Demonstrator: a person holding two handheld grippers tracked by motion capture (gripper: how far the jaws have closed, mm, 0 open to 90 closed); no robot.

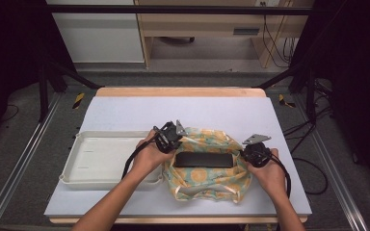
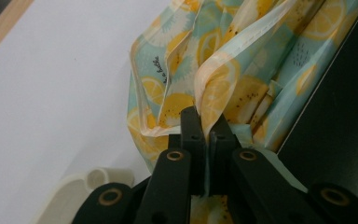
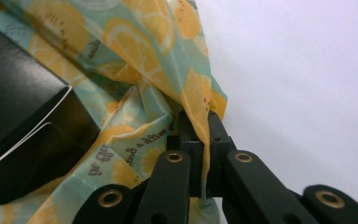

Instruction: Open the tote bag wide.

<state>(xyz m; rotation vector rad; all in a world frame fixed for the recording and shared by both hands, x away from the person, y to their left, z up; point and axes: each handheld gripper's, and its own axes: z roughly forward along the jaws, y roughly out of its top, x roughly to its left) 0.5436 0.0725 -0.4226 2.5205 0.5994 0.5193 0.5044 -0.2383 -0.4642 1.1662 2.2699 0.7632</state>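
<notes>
A lemon-print cloth bag (image 1: pixel 207 178) lies on the white table top with a flat black box (image 1: pixel 203 160) in its mouth. My left gripper (image 1: pixel 169 141) is at the bag's left rim, shut on a fold of the cloth (image 2: pixel 214 93). My right gripper (image 1: pixel 250 153) is at the bag's right rim, shut on the cloth edge (image 3: pixel 198 100). In the left gripper view the black box (image 2: pixel 340 126) shows at the right; in the right gripper view the box (image 3: pixel 23 121) sits at the left inside the bag.
A cream plastic tray (image 1: pixel 84 139) lies left of the bag, its corner (image 2: pixel 88 184) close under my left gripper. The white board (image 1: pixel 125 110) reaches back to a wooden edge (image 1: pixel 180 92). Dark frame posts stand at both sides.
</notes>
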